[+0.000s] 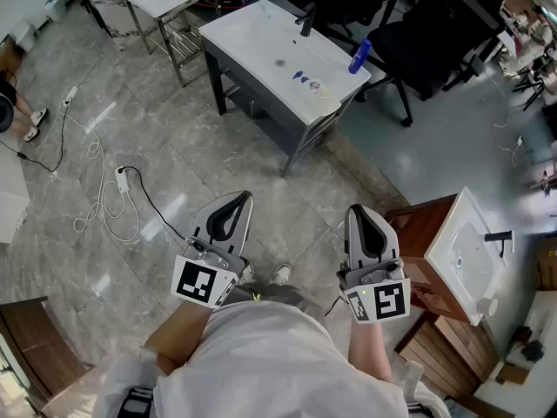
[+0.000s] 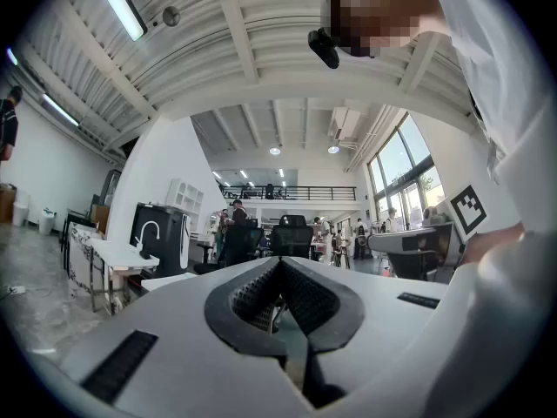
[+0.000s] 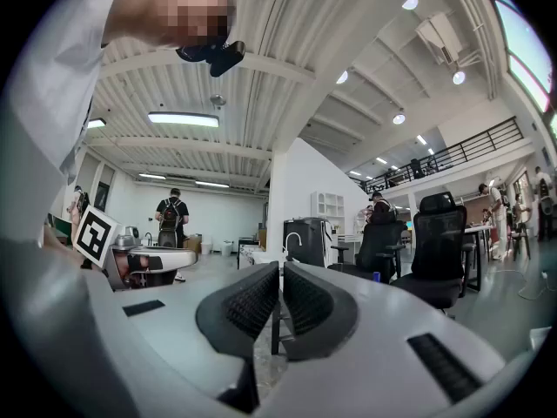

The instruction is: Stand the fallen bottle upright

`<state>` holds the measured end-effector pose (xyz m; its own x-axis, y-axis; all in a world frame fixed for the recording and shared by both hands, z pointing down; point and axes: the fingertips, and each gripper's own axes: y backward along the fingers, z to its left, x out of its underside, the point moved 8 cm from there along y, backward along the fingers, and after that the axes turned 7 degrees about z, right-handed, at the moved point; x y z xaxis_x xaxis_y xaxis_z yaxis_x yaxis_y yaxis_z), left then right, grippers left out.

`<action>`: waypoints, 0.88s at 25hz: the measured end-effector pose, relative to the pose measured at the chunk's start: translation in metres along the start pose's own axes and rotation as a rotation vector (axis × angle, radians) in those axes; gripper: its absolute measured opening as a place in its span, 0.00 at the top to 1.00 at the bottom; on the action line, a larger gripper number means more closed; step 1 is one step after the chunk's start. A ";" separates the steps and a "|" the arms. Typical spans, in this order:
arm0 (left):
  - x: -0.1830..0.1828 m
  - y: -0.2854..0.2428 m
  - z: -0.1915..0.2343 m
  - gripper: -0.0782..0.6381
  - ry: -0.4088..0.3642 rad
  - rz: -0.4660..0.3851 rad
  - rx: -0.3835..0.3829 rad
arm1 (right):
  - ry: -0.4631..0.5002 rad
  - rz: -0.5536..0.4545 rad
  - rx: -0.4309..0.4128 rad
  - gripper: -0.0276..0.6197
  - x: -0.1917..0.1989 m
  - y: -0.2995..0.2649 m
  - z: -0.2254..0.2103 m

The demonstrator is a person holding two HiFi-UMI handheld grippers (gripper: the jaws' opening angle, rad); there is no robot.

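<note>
Not begun: the blue bottle [image 1: 359, 57] lies on the white washbasin [image 1: 261, 37] at one o'clock, well apart; the left gripper [image 1: 241, 198] and right gripper [image 1: 359, 210] are closed, empty.

Both are held out level, side by side. The left gripper [image 1: 235, 200] is seen at 7 o'clock, tipped toward 1, jaws pressed together on nothing. The right gripper [image 1: 361, 209] is parked at 5 o'clock, aimed at 12, jaws all but touching, empty too.
</note>
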<state>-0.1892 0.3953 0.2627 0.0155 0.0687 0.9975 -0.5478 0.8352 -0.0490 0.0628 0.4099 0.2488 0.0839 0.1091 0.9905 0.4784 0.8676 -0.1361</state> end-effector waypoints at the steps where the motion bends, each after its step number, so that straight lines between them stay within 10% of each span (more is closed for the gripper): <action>1: -0.003 -0.003 -0.008 0.87 -0.006 -0.005 0.011 | 0.004 -0.002 0.001 0.89 -0.002 0.004 -0.003; 22: 0.007 0.017 0.006 0.87 0.063 -0.006 0.014 | 0.022 0.038 -0.018 0.89 0.001 0.012 0.012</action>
<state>-0.2031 0.4069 0.2689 0.0706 0.0985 0.9926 -0.5595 0.8278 -0.0423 0.0582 0.4257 0.2483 0.1212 0.1311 0.9839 0.4903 0.8540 -0.1742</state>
